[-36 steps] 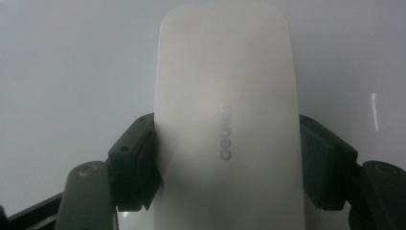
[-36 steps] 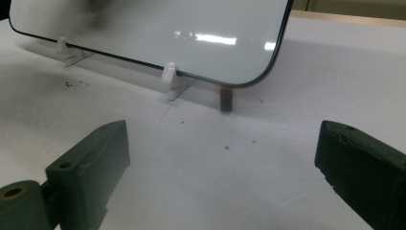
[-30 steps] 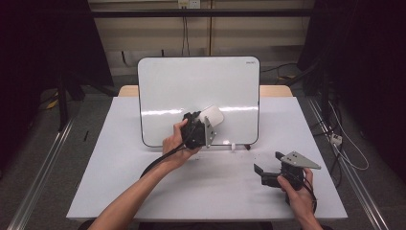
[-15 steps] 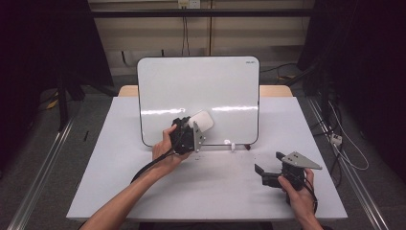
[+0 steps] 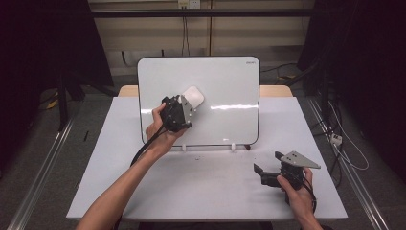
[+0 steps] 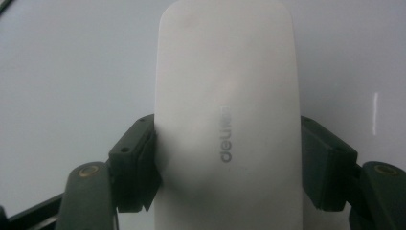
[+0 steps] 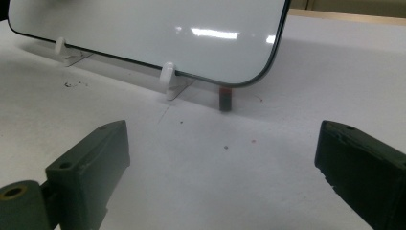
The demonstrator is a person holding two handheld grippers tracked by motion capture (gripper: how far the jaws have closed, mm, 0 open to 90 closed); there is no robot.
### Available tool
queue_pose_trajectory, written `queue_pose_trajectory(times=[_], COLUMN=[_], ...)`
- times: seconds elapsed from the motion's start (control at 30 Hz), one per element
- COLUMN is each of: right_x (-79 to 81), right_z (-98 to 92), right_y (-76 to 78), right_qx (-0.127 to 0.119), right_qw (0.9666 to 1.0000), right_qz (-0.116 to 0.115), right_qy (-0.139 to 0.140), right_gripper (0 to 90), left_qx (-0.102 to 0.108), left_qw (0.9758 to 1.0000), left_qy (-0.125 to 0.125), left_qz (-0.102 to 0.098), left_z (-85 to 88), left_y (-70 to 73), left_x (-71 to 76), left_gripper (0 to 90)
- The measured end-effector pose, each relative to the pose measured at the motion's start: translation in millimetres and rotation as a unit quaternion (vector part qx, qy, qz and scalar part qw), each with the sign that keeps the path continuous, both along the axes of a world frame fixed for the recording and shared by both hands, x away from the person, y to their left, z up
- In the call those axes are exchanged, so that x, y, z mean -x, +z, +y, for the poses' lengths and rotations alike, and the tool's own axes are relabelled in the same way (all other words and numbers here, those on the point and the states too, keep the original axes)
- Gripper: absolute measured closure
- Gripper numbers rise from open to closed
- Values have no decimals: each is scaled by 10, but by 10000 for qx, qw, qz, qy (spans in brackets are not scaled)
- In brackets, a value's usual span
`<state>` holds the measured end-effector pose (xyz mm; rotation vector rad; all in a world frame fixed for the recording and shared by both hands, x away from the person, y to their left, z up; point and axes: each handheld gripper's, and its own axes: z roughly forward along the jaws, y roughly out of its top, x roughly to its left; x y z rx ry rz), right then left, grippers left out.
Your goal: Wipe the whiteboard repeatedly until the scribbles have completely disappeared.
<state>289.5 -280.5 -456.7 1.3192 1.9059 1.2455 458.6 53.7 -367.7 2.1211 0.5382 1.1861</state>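
A white whiteboard (image 5: 225,86) stands upright on small white feet at the back of the table. My left gripper (image 5: 187,104) is shut on a white eraser (image 5: 192,97) and holds it against the board's left part. In the left gripper view the eraser (image 6: 225,105) fills the gap between the two black pads (image 6: 139,163), its printed logo facing the camera, with the board behind it. My right gripper (image 5: 261,173) rests low at the table's right front, open with nothing between its fingers (image 7: 91,167). It faces the whiteboard's (image 7: 143,28) lower edge.
The white table (image 5: 201,187) carries dark specks (image 7: 74,85) in front of the board. A white foot (image 7: 170,79) and a small dark stub (image 7: 225,99) sit under the board's lower edge. Cables lie on the floor at the right (image 5: 344,148).
My left gripper has carried the eraser up and to the left across the board. The right gripper has stayed where it was.
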Motion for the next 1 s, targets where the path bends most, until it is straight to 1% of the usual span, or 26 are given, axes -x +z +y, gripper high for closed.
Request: queue_pose_trajectory(times=[0.1,0.2,0.3,0.4,0.53,0.6,0.63,0.7,0.73,0.77,0.83,0.87,0.9,0.93,1.0], right_x=[-1,0,-2,-8,-15,-17,-19,-22,-23,-22,-18,-16,-15,-14,-10], right_z=[-6,-14,-13,0,27,33,30,29,28,27,25,18,14,11,8], right_y=[-2,-2,-3,-6,-5,-7,-8,-11,-12,-13,-10,-8,-7,-7,-5], right_qx=[-12,-31,-20,-32,-15,-15,11,6,6,4,-22,-10,-18,-29,-41], right_qw=[10000,10000,10000,10000,10000,10000,10000,10000,10000,10000,10000,10000,10000,10000,10000], right_qz=[-4,-19,-12,13,8,11,11,14,18,20,15,8,7,1,-6], right_qy=[-10,-17,-8,4,22,30,35,33,36,33,25,24,19,12,9], right_gripper=[46,45,46,45,45,45,45,45,46,45,46,45,45,45,45], left_qx=[164,210,100,-104,-148,-186,-287,-278,-356,-356,-334,-277,-129,-49,-41], left_qw=[9998,9996,9995,9997,9998,9997,9994,9994,9991,9991,9990,9990,9989,9986,9986], left_qy=[71,168,252,125,-12,-121,-123,-162,-174,-196,-290,-344,-422,-456,-469], left_qz=[-21,-54,-164,-177,-136,-93,-151,-109,-137,-133,-29,46,160,248,261], left_z=[-23,-65,-102,-172,-254,-291,-317,-352,-367,-378,-389,-386,-374,-358,-352], left_y=[70,95,74,37,-36,-73,-97,-121,-132,-141,-156,-160,-160,-152,-144], left_x=[-70,-89,-67,-19,43,73,99,125,138,146,166,169,164,159,164], left_gripper=[311,312,311,311,312,312,311,312,312,311,312,312,312,312,312])
